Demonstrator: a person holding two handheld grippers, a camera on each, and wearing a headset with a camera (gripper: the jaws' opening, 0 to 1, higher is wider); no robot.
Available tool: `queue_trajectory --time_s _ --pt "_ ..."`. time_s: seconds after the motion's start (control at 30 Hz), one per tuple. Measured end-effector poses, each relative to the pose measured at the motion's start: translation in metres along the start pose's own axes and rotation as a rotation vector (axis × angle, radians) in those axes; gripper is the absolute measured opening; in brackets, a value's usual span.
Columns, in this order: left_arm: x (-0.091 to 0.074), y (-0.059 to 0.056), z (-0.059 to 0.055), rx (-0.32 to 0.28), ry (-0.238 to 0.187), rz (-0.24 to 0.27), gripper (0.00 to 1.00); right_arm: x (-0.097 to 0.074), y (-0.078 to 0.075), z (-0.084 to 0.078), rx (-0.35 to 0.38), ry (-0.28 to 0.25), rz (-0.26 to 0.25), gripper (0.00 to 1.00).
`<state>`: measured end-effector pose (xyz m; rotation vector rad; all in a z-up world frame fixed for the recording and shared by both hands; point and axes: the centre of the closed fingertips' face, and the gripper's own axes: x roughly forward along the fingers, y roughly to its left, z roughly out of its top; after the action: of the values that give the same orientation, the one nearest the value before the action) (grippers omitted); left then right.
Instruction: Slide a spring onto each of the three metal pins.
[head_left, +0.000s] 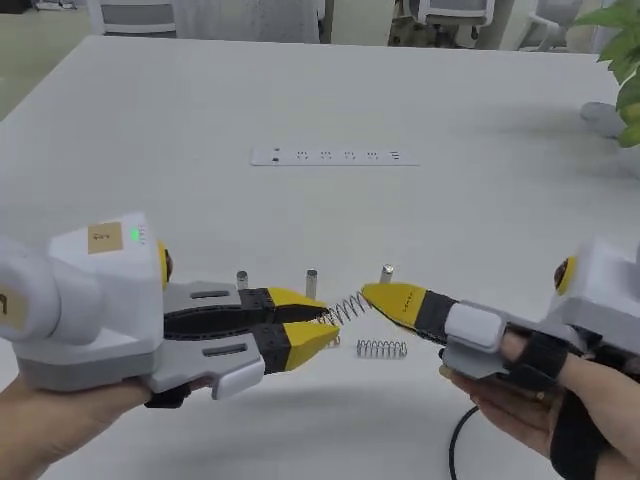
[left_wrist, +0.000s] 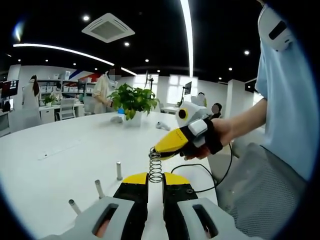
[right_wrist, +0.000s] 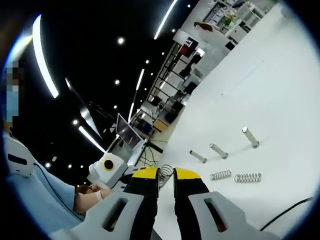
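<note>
Three short metal pins (head_left: 242, 279) (head_left: 311, 277) (head_left: 387, 270) stand upright in a row on the white table (head_left: 320, 110). My left gripper (head_left: 322, 327) is shut on one end of a spring (head_left: 346, 308), which I hold just above the table in front of the pins. The spring (left_wrist: 155, 165) rises from the left gripper (left_wrist: 155, 178). My right gripper (head_left: 368, 291) is shut on the spring's other end (right_wrist: 165, 175). A second spring (head_left: 381, 348) lies on the table below them. The pins (right_wrist: 218, 150) have two loose springs (right_wrist: 220, 175) (right_wrist: 248, 177) beside them.
A white power strip (head_left: 335, 156) is set flat into the table beyond the pins. A potted plant (left_wrist: 132, 102) stands at the table's far right edge (head_left: 625, 70). A black cable (head_left: 455, 440) runs by my right hand. Office chairs line the far side.
</note>
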<state>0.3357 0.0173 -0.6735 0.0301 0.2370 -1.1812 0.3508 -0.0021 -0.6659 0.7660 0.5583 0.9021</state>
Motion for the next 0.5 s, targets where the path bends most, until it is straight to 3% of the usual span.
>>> queue_trajectory --time_s 0.17,0.37,0.5 --pt "0.0 0.001 -0.002 0.006 0.008 0.006 0.02 0.005 0.006 0.001 -0.156 0.052 -0.042 0.08" --pt "0.0 0.003 -0.005 0.017 0.023 0.017 0.03 0.011 0.014 0.0 -0.266 0.099 -0.062 0.08" --pt "-0.001 0.004 -0.008 0.02 0.033 0.02 0.03 0.014 0.018 -0.003 -0.377 0.145 -0.074 0.08"
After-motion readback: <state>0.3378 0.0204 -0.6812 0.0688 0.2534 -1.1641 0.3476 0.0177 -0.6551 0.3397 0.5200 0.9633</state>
